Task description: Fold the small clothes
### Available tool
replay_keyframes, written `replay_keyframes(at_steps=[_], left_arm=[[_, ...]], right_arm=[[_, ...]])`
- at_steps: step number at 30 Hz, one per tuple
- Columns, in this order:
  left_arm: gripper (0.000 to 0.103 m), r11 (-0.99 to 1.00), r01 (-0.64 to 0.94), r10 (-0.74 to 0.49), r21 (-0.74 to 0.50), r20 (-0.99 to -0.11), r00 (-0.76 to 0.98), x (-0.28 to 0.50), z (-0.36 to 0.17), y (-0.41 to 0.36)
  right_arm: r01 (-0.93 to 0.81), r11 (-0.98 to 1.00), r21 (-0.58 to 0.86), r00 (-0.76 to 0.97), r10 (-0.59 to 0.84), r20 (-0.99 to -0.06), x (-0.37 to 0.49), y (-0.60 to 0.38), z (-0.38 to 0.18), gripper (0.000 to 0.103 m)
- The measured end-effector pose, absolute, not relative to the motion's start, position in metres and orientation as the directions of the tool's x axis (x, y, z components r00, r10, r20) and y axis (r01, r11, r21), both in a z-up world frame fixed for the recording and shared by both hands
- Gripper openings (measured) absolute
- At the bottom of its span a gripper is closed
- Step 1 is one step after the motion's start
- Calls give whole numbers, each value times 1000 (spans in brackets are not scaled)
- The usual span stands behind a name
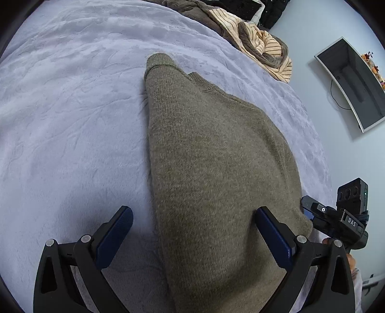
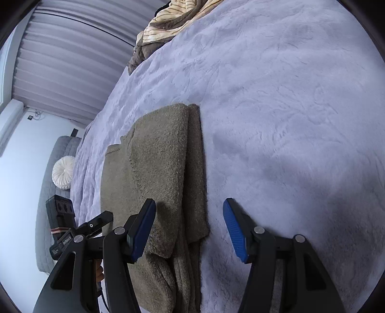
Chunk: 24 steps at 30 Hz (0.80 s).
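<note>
An olive-brown knit sweater (image 1: pixel 216 168) lies folded lengthwise on the lavender plush blanket (image 1: pixel 72 120), one sleeve laid along its top. My left gripper (image 1: pixel 195 226) is open over its near end, the left finger above the blanket and the right finger above the knit. In the right wrist view the sweater (image 2: pixel 156 168) shows stacked layers along its right edge. My right gripper (image 2: pixel 189 228) is open there, straddling that edge, with its pads clear of the cloth. Each gripper also shows in the other's view: the right gripper (image 1: pixel 309 209) by the sweater's right edge, the left gripper (image 2: pixel 102 220) at its left.
A cream striped and brown bundle (image 1: pixel 262 45) lies at the bed's far end, also visible as the bundle (image 2: pixel 173 21). A screen (image 1: pixel 353 84) hangs on the wall. Curtains (image 2: pixel 72 60) and a grey bench with a white round cushion (image 2: pixel 63 174) stand beyond the bed's edge.
</note>
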<state>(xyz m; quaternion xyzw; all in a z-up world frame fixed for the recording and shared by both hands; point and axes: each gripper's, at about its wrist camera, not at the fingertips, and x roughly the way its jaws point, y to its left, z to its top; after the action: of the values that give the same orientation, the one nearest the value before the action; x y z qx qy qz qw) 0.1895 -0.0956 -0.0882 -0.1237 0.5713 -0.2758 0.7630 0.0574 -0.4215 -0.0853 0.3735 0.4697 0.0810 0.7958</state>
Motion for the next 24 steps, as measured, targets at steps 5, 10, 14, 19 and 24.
replay_keyframes(at_steps=[5, 10, 14, 19, 24], left_arm=[[102, 824, 285, -551, -489, -809, 204, 192, -89, -106], [102, 835, 296, -533, -464, -814, 228, 189, -92, -109], [102, 840, 290, -527, -459, -818, 230, 190, -91, -110], [102, 846, 299, -514, -443, -825, 234, 191, -92, -111], [102, 854, 308, -497, -419, -831, 248, 190, -92, -115]], right_arm=[[202, 708, 677, 506, 516, -691, 79, -417, -93, 63], [194, 685, 703, 505, 545, -670, 90, -416, -101, 63], [158, 636, 755, 531, 590, -609, 97, -414, -96, 36], [67, 611, 789, 563, 630, -536, 89, -417, -85, 28], [135, 591, 796, 498, 654, -570, 89, -430, -107, 47]])
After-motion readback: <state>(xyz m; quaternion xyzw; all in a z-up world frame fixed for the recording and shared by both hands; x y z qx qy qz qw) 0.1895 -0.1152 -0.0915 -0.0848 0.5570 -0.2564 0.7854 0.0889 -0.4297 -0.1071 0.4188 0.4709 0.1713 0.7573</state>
